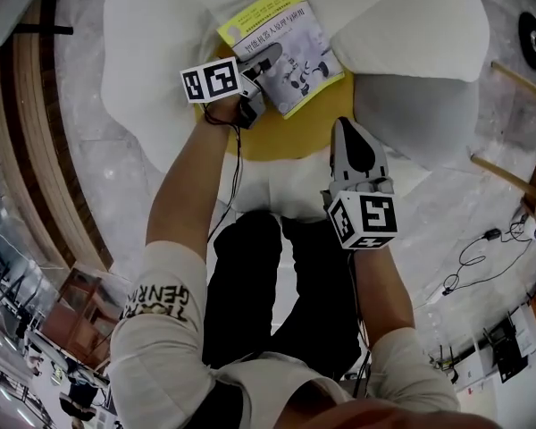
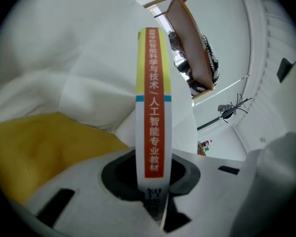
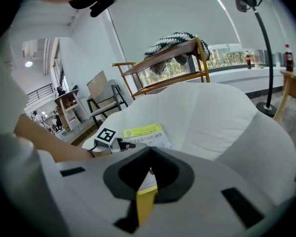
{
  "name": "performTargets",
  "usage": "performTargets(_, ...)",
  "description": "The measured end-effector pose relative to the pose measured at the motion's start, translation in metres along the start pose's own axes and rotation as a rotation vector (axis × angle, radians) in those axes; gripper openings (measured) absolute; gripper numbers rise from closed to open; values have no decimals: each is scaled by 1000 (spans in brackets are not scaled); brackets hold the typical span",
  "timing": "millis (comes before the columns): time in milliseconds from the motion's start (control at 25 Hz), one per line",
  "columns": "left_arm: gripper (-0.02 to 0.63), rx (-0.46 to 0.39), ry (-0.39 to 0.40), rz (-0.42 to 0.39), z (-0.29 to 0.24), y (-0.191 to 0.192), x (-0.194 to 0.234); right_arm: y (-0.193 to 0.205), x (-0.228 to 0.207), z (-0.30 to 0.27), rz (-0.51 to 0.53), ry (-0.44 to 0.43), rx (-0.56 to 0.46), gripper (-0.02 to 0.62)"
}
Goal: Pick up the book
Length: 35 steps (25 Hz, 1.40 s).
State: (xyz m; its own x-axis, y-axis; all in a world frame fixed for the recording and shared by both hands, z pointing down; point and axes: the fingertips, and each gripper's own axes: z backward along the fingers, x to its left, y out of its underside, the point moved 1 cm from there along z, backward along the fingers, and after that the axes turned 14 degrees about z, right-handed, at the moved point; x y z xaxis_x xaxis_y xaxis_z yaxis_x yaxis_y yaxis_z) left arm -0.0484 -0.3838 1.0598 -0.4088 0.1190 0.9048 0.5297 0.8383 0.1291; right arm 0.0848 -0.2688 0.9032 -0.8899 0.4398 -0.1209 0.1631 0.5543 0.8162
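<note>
1. Since the left gripper (image 1: 264,62) has its fingers closed on the spine edge of the book (image 1: 281,47), the hold sits at one side. The person would do well to lift slowly and straight up, keeping the squeeze firm so the thin spine does not slide out.
2. The book is cover up over the yellow cushion (image 1: 277,137) of the white chair (image 1: 143,43). Whether it rests there or hangs just clear cannot be told.
3. The right gripper (image 1: 345,129) hovers over the cushion's near edge, apart from the book, its fingers almost together on nothing. It could support the free corner if the pages sag.
</note>
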Motion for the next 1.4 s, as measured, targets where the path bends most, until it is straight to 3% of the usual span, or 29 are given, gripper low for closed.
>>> performTargets(240, 77, 38, 89, 14, 20, 27, -68, -25, 12, 35, -14, -10, 12, 25)
performTargets(560, 77, -25, 163, 72, 90, 33, -148, -86, 39, 77, -12, -4, -18, 25)
performTargets(960, 77, -217, 199, 79, 215, 13, -263, -188, 74, 119, 17, 22, -65, 25)
performTargets(1040, 77, -252, 165, 43, 239, 6, -289, -213, 80, 130, 21, 32, -91, 25)
performTargets(1200, 77, -297, 54, -134, 287, -4, -345, -258, 92, 155, 29, 54, -133, 25)
performTargets(1400, 77, -378, -45, -288, 332, -29, -413, -325, 102, 173, 21, 60, -205, 25)
